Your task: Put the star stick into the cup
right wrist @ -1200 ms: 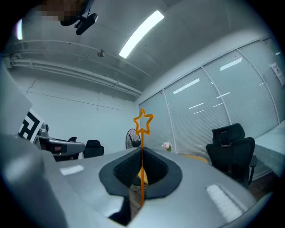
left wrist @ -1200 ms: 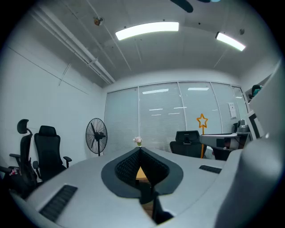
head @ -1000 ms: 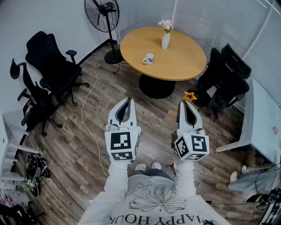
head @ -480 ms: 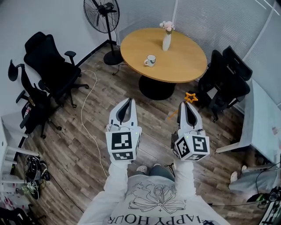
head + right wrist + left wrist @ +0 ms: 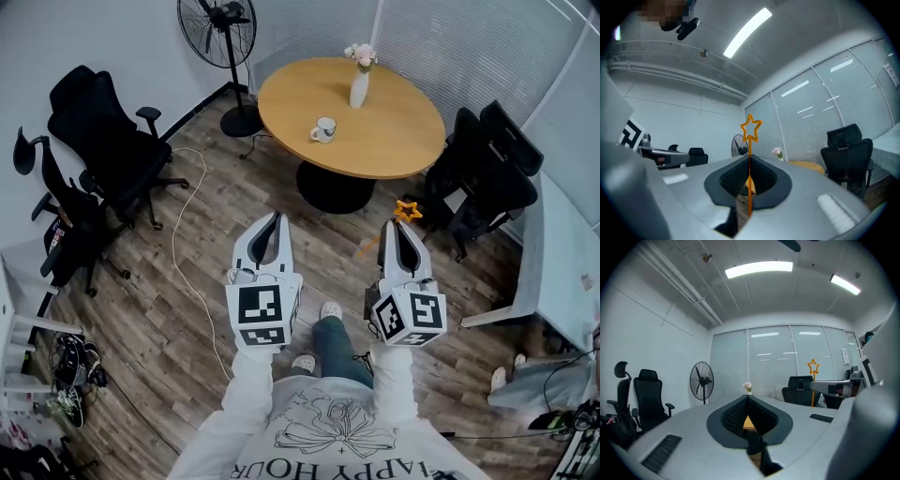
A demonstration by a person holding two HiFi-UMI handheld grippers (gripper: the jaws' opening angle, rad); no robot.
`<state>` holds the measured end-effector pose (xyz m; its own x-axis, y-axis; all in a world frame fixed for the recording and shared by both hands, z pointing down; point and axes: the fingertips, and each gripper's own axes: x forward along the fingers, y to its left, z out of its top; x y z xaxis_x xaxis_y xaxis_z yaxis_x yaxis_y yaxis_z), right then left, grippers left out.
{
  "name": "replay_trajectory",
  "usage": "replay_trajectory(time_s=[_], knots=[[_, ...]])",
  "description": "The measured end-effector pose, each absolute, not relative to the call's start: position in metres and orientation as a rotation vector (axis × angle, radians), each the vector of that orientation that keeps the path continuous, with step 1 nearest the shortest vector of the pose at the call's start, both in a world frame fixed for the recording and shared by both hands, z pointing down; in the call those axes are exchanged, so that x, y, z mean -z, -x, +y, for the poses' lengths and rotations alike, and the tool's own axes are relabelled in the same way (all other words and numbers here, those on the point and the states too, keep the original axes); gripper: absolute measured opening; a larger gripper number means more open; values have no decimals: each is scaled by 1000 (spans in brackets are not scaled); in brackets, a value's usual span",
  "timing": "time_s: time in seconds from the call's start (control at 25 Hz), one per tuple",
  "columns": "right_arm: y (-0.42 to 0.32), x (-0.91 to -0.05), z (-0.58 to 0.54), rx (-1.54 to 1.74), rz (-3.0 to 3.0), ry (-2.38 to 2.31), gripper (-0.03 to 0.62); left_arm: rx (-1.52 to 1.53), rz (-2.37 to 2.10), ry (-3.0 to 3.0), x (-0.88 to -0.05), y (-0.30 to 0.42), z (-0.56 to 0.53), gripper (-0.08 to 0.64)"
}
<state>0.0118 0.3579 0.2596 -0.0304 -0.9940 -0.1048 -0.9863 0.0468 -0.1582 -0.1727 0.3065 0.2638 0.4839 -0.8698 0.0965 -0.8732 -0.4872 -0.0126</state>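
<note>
The star stick is a thin orange rod topped by an outlined star (image 5: 407, 210). My right gripper (image 5: 400, 225) is shut on the rod, and the star pokes out past its tips. In the right gripper view the star stick (image 5: 751, 126) stands upright between the closed jaws of the right gripper (image 5: 749, 159). My left gripper (image 5: 273, 217) is level with it to the left, shut with nothing in it. Its own view shows the left gripper (image 5: 748, 397) closed and the star (image 5: 813, 366) off to the right. The white cup (image 5: 323, 128) sits on the round wooden table (image 5: 394, 141), well ahead of both grippers.
A white vase with flowers (image 5: 359, 84) stands on the table's far side. Black office chairs (image 5: 108, 141) line the left, and more chairs (image 5: 492, 173) stand to the right of the table. A floor fan (image 5: 220, 37) is at the back and a white cable (image 5: 183, 244) crosses the wood floor.
One leg has stepped forward below the grippers, and the room has shifted slightly in the head view. Both grippers keep their pose, and the star stick stays in the right one.
</note>
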Motion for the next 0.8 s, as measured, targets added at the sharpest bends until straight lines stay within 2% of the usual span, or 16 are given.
replay_trajectory(time_s=[0.8], knots=[[-65,-255,174,74,2218,1911,14,-154,-1728,-2589,-263,122,147,6]])
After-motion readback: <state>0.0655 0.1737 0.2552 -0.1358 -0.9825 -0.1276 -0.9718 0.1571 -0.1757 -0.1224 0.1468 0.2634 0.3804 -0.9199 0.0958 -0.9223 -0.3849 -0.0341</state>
